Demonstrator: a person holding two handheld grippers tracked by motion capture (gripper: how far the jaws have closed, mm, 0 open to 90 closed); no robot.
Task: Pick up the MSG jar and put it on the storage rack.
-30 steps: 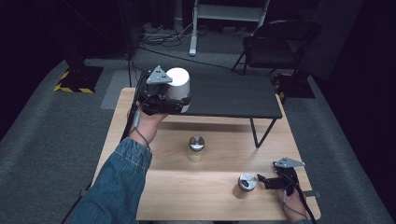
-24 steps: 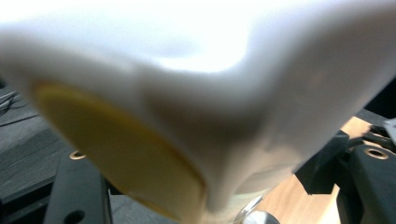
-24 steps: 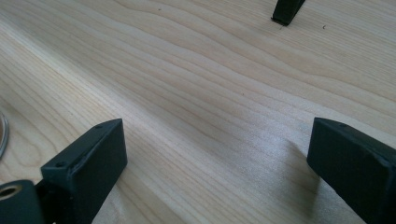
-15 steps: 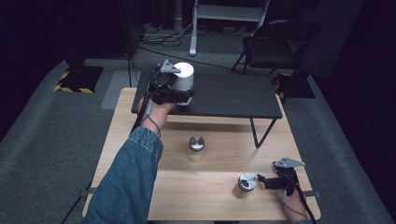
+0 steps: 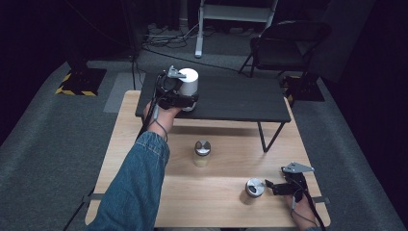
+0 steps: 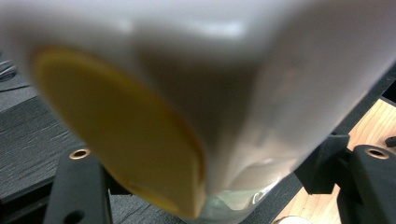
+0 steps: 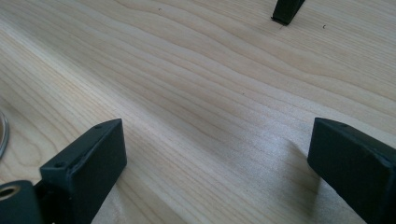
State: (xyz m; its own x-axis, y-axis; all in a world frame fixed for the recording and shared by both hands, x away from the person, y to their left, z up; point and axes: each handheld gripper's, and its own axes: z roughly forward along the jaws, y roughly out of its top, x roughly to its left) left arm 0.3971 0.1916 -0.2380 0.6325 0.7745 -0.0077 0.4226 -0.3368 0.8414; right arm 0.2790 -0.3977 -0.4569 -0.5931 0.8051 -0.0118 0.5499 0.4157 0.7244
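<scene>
A white canister (image 5: pixel 188 81) with a yellow oval label (image 6: pixel 121 135) is upright over the left part of the black raised shelf (image 5: pixel 240 98). My left gripper (image 5: pixel 184 97) is shut on it, one black jaw on each side of its lower body (image 6: pixel 219 186). Whether its base touches the shelf I cannot tell. At the table's near right corner, my right gripper (image 5: pixel 272 186) lies low on the wood, open, with only bare wood between its jaws (image 7: pixel 217 158). A small jar with a metal lid (image 5: pixel 253 188) stands just left of it.
Another lidded jar (image 5: pixel 202 153) with pale contents stands mid-table in front of the shelf. The shelf's thin black legs (image 5: pixel 269 137) come down on the wooden table (image 5: pixel 216 207). A black chair (image 5: pixel 288 43) and cables sit on the floor beyond.
My left hand has carried the white canister away from me and slightly right, farther in over the black shelf. The right gripper and both jars have stayed put.
</scene>
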